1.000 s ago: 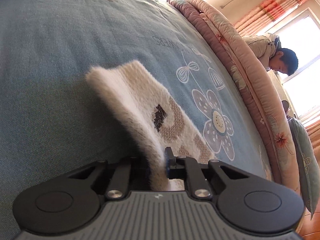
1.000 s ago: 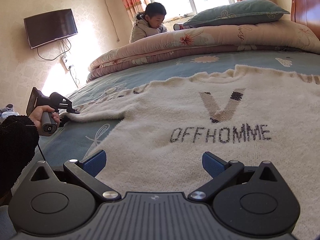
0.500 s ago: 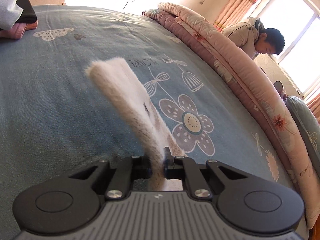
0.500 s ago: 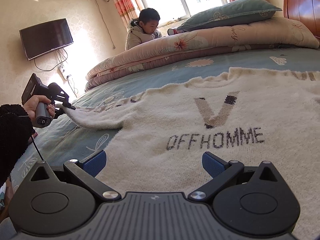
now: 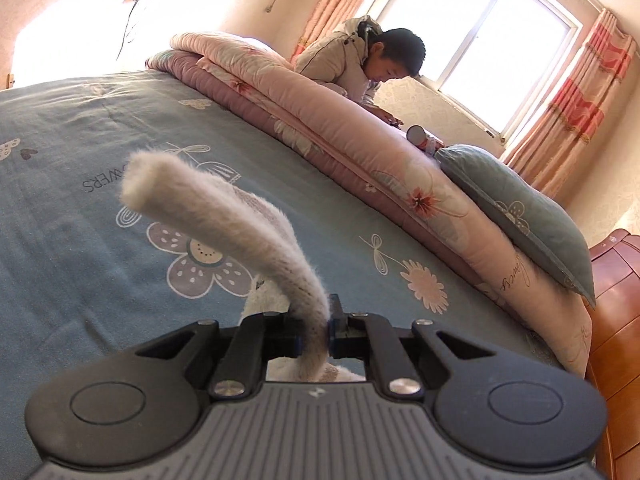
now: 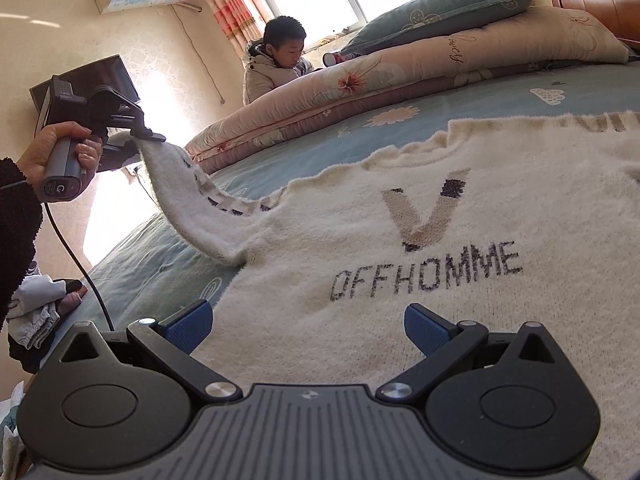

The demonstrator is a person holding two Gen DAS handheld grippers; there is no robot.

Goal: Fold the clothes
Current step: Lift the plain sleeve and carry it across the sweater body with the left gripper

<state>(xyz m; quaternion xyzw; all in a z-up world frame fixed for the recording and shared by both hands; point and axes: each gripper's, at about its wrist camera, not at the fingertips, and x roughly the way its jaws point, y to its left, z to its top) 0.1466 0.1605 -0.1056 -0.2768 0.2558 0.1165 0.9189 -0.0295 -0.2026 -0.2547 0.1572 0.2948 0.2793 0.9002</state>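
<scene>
A fluffy cream sweater (image 6: 460, 248) with a "V" and "OFFHOMME" lettering lies flat on the blue flowered bedsheet (image 6: 400, 136). Its left sleeve (image 6: 188, 208) is lifted off the bed, pinched at the cuff by my left gripper (image 6: 150, 139), which a hand holds up at the far left. In the left wrist view the sleeve (image 5: 248, 236) arcs forward from the left gripper (image 5: 316, 330), shut on it. My right gripper (image 6: 308, 326) hovers open over the sweater's hem, blue pads (image 6: 424, 326) apart, nothing between them.
A rolled pink quilt (image 6: 380, 80) and teal pillow (image 6: 440, 4) lie along the bed's far side, with a person (image 6: 276, 64) behind them by the window. A wooden headboard (image 5: 616, 320) stands at the right. Other clothes (image 6: 36, 312) sit at the bed's left edge.
My left gripper has risen from the bed, lifting the sleeve and rolling so it now hangs as a thin arc. The right gripper has stayed over the hem.
</scene>
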